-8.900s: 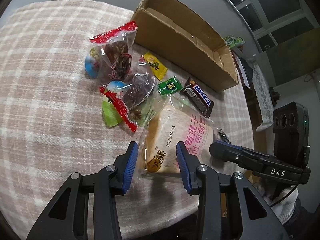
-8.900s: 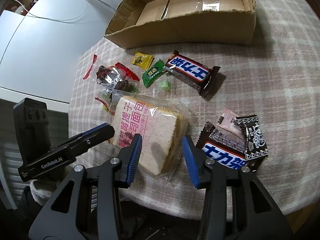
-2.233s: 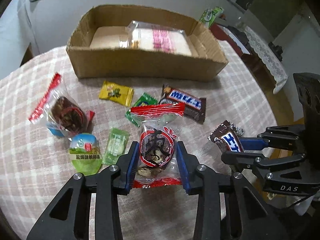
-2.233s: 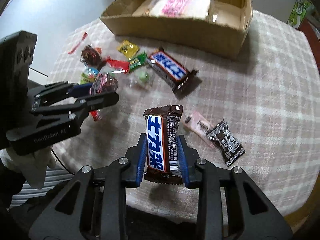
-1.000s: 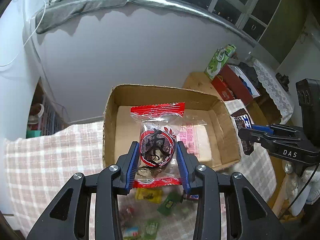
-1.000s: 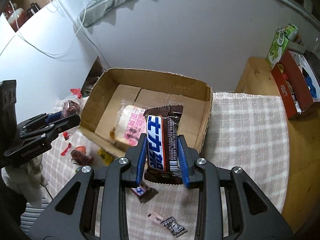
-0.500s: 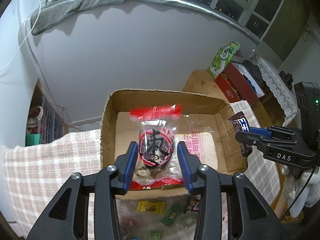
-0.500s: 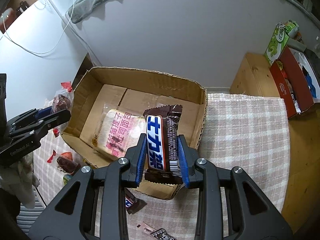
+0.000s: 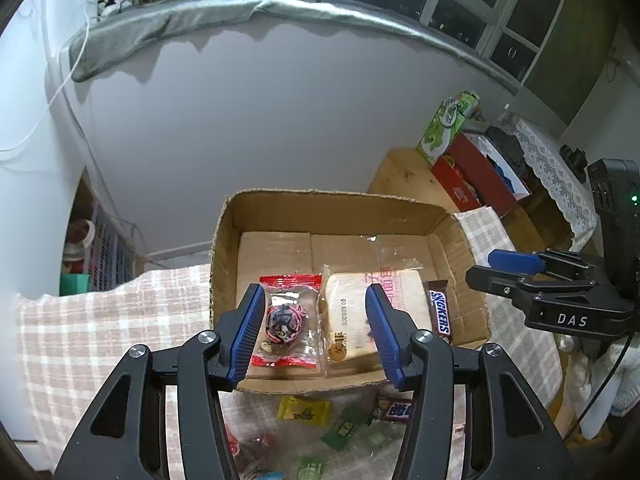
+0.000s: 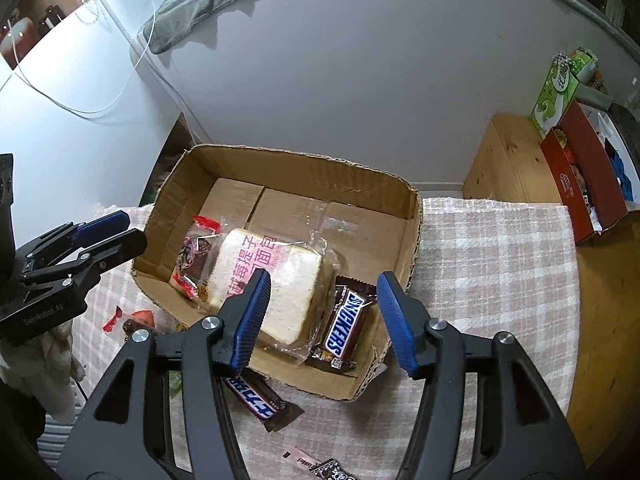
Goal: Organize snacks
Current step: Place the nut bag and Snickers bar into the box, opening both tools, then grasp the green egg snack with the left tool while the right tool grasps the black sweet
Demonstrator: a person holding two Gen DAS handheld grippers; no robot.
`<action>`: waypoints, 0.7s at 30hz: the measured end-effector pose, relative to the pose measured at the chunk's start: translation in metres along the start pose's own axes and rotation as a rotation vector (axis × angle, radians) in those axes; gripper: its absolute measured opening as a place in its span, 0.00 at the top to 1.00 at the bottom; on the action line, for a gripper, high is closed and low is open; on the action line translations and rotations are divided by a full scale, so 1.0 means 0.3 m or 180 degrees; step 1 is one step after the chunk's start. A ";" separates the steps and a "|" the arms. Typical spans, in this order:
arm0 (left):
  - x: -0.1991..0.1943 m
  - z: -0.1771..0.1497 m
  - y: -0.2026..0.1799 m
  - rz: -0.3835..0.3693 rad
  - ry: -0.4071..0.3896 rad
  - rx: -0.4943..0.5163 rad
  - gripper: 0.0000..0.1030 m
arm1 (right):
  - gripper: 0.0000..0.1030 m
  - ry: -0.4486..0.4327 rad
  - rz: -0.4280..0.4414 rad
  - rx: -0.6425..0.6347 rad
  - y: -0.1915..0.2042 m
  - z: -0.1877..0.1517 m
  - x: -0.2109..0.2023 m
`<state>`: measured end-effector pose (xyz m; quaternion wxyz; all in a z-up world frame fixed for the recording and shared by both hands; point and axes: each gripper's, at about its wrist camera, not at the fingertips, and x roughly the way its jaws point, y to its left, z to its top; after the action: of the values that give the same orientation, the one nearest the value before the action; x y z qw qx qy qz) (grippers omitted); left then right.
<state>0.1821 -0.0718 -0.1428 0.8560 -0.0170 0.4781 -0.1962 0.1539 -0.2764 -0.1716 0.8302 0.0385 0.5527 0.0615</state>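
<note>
Both tongs, left (image 9: 316, 330) and right (image 10: 324, 318), have let go and stand apart: date pack (image 9: 286, 320) and Snickers (image 10: 340, 326) now lie in the box (image 10: 414, 216) beside the bread (image 10: 272, 280). Next, probably fetch another snack from the bench (image 10: 500, 260).

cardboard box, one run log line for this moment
left gripper: open | right gripper: open | cardboard box: bread, snickers, red packet | table: loose snacks
</note>
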 end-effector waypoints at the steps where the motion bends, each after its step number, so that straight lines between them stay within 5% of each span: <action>1: -0.011 -0.001 -0.005 0.0003 -0.0024 0.0011 0.50 | 0.44 -0.0004 0.0003 0.0004 0.002 -0.002 -0.006; 10: -0.102 -0.043 -0.031 -0.0010 -0.0160 0.0092 0.50 | 0.44 -0.0080 0.0074 -0.0022 0.026 -0.055 -0.090; 21: -0.192 -0.221 0.064 0.0006 -0.0071 -0.0119 0.50 | 0.44 0.0027 0.0159 -0.0027 0.005 -0.237 -0.171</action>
<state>0.1067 -0.0234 -0.1363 0.8610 -0.0347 0.4720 -0.1862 0.0686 -0.2825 -0.1521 0.8262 0.0485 0.5548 0.0848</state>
